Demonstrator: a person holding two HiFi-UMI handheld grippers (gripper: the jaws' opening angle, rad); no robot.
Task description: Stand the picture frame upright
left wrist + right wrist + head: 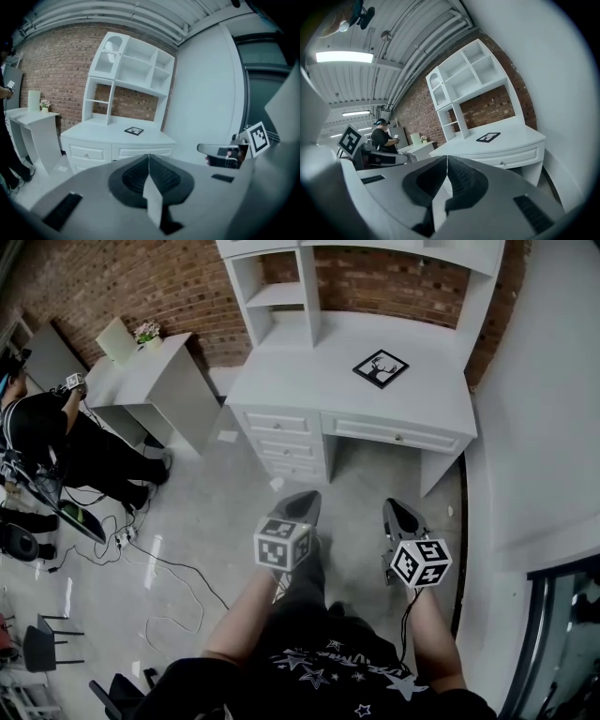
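A black picture frame (381,368) with a deer picture lies flat on the white desk (319,381), toward its right side. The frame (134,131) shows small and far off in the left gripper view, and the frame (488,137) is just as distant in the right gripper view. My left gripper (302,502) and right gripper (397,509) hang side by side over the floor in front of the desk, well short of the frame. Both are shut, jaws pressed together with nothing between them.
The desk carries a white hutch with shelves (281,296) at the back and drawers (281,423) in front. A second white table (155,376) with a small plant (146,332) stands at the left. A person in black (37,442) and cables (141,549) are on the left floor.
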